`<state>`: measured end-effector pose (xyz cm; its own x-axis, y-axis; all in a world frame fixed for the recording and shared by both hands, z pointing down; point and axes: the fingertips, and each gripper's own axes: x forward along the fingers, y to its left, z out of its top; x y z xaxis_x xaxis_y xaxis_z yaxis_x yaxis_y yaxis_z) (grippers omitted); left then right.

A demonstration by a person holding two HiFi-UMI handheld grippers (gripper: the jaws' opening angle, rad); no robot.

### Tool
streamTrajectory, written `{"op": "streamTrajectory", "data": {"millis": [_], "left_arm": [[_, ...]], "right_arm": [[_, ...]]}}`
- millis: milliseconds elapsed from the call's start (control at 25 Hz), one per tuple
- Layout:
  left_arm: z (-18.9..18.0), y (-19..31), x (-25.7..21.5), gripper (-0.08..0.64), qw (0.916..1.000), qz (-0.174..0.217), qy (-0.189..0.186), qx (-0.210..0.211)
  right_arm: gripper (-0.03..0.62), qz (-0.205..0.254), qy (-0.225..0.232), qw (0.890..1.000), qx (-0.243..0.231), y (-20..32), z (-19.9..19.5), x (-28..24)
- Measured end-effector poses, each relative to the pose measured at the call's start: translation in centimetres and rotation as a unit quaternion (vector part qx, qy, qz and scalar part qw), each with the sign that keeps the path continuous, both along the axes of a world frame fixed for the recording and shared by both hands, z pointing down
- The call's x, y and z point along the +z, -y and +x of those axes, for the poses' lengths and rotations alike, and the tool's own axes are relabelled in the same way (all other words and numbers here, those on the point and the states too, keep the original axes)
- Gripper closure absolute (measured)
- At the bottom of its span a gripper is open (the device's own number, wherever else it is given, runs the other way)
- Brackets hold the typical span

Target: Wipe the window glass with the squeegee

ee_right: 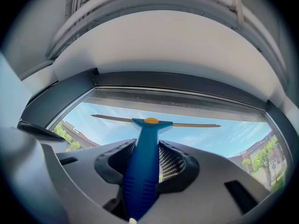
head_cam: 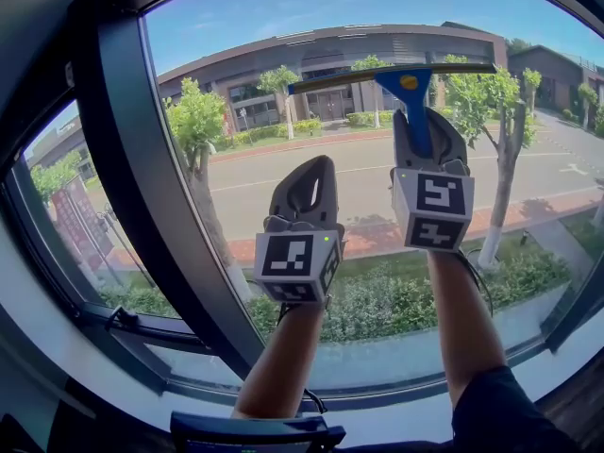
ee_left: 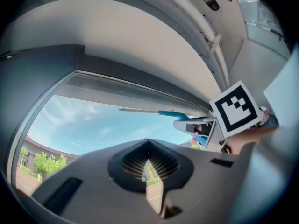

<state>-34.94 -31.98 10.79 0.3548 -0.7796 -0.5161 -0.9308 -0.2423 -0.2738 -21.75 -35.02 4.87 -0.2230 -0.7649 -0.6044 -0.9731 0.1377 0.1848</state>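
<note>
Right gripper [ee_right: 148, 149] clamps the squeegee [ee_right: 144, 171] handle (blade crosswise above the jaws).

Window glass [head_cam: 245, 17] open rightward, mullion [head_cam: 151, 187] left

A white window sill [head_cam: 42, 319] curves below the dark window frame [head_cam: 123, 187].

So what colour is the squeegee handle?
It's a blue plastic squeegee handle, clearest in the right gripper view.
</note>
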Motion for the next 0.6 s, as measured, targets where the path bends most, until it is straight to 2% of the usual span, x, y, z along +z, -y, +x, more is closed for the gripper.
{"op": "streamTrajectory", "data": {"millis": [600], "left_arm": [[-0.3, 0.2, 3.2, 0.558, 0.9996, -0.028, -0.001, -0.002]], "right_arm": [[0.451, -0.028, 0.004, 1.000, -0.008, -0.1, 0.1, 4.3]]}}
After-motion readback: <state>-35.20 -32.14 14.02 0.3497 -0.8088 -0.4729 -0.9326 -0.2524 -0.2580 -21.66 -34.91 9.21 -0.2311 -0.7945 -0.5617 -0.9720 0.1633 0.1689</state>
